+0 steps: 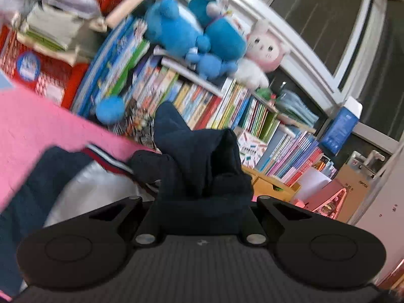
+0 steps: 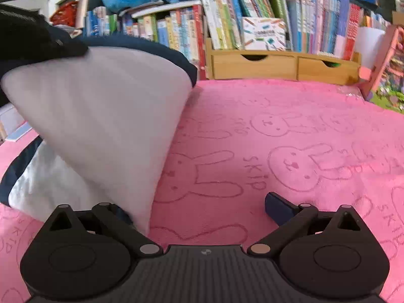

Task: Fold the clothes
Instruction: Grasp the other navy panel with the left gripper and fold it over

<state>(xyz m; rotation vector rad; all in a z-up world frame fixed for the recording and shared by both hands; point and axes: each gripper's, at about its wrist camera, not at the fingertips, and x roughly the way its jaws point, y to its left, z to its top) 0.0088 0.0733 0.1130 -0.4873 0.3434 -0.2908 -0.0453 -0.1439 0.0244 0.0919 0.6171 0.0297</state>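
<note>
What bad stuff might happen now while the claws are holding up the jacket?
1. The left claw pinches only a bunched wad of the navy jacket, so it might slip out and flop.
2. The right claw is open, touching the white lining with one finger only, so that side could slump on the pink blanket and fold crooked.
3. The lifted jacket hangs near the books and may brush them.

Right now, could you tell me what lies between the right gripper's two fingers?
In the right wrist view, only bare pink blanket; the right gripper stands open beside the lifted garment.
</note>
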